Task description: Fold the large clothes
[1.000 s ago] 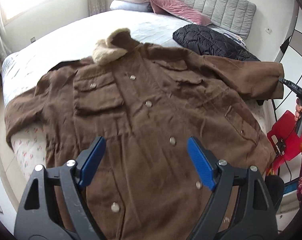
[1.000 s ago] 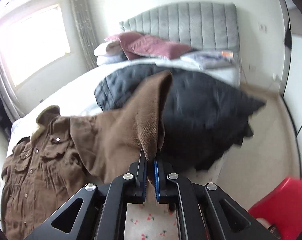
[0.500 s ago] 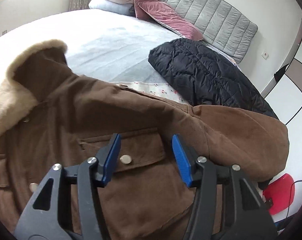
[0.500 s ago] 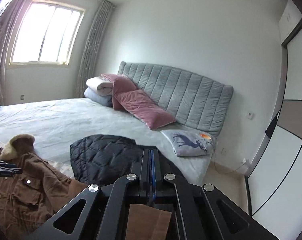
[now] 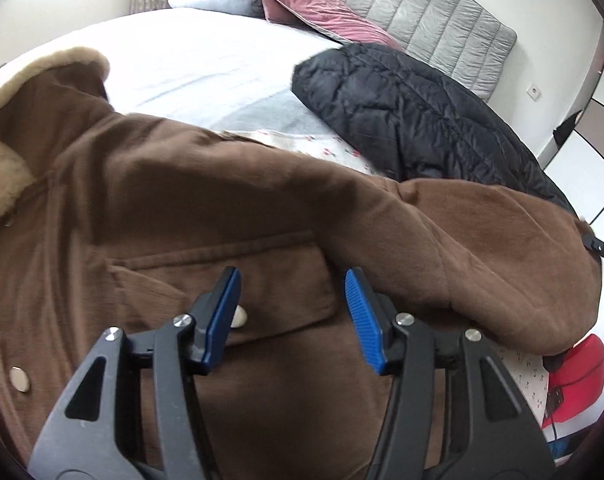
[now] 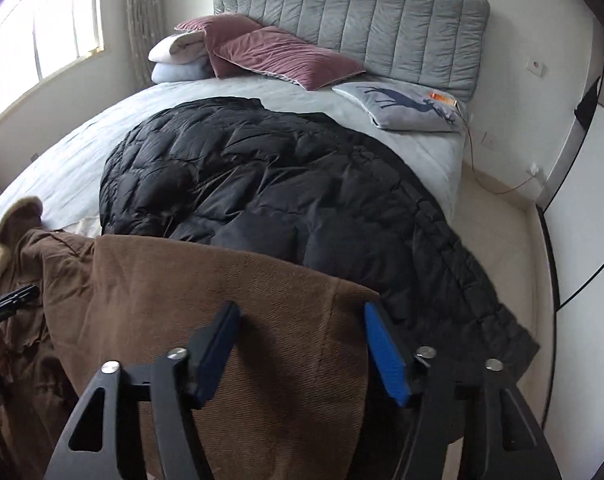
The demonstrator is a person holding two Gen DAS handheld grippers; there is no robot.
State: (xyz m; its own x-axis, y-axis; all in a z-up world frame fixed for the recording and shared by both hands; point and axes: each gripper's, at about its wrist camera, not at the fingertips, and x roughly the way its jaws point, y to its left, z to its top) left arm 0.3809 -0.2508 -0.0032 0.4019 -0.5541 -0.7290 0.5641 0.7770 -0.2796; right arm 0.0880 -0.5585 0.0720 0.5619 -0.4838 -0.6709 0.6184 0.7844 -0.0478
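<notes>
Brown suede coat sleeve (image 6: 230, 320) lies between our opening right gripper (image 6: 302, 348); unpressed, it could slide off.

Our left gripper (image 5: 292, 312) hovers agape, empty.

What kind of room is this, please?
Most likely a bedroom in a home. A wide bed stands against a padded grey headboard, with pink pillows stacked at its head. A brown coat and a black quilted jacket lie on it.
</notes>
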